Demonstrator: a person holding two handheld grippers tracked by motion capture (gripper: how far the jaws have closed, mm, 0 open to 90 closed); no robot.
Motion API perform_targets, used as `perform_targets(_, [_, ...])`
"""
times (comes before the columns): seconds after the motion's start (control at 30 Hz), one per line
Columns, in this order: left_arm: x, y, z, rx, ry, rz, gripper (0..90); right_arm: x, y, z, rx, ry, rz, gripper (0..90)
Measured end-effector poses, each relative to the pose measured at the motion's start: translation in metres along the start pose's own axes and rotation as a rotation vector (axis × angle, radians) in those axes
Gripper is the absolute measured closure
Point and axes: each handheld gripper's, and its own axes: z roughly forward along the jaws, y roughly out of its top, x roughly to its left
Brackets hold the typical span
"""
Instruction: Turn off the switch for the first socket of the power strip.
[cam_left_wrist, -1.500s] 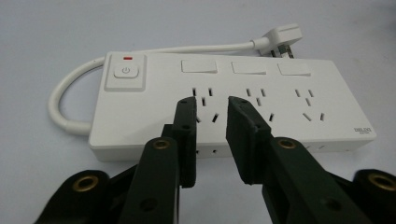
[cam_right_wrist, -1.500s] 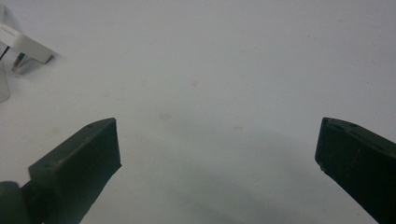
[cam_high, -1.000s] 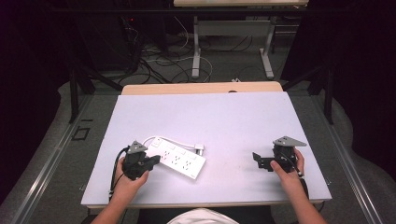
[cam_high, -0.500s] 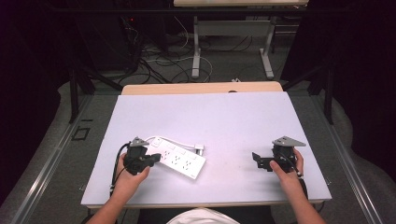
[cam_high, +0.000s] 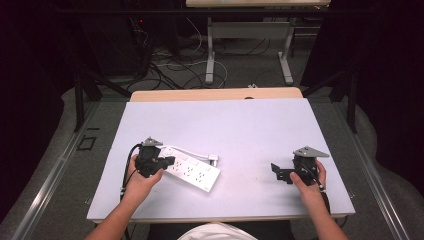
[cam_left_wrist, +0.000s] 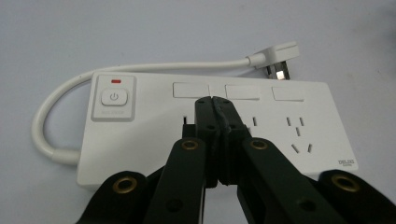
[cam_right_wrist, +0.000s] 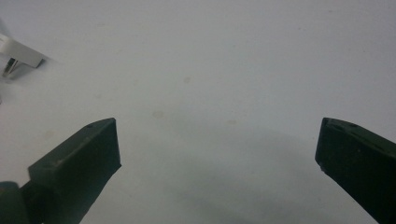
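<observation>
Work is looking early: table (cam_high: 250, 120) is carrying one white power strip (cam_high: 192, 170) near its front-left edge, one cord looping to one plug (cam_left_wrist: 279, 58), red switch light showing. Left gripper (cam_left_wrist: 215, 100) is hovering over the strip, jaws pressed together, holding nothing. Right gripper (cam_high: 276, 172) is waiting well apart (jaws gaping, empty).

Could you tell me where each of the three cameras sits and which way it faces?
High view: above the person's side, looking forward and down on the table; forearms, left tool and right tool show.
Left gripper view: rides the left tool, jaws shut, looking down on the power strip.
Right gripper view: rides the right tool, jaws wide apart, facing bare table.
Shared: the strip's plug appears in both gripper views.
</observation>
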Motion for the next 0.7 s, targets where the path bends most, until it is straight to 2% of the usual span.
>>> perform_targets(0.3, [-0.005,0.016,0.005,0.009,-0.009,0.022,90.0,0.0,0.001,-0.001,0.0,-0.006,0.005,0.0])
perform_targets(0.43, [-0.006,0.02,0.008,0.001,-0.017,0.016,90.0,0.0,0.0,-0.002,-0.006,-0.004,0.015,0.0])
perform_targets(0.7, [-0.009,0.027,0.014,0.017,-0.031,-0.002,90.0,0.001,0.0,-0.002,-0.009,-0.008,0.01,0.0])
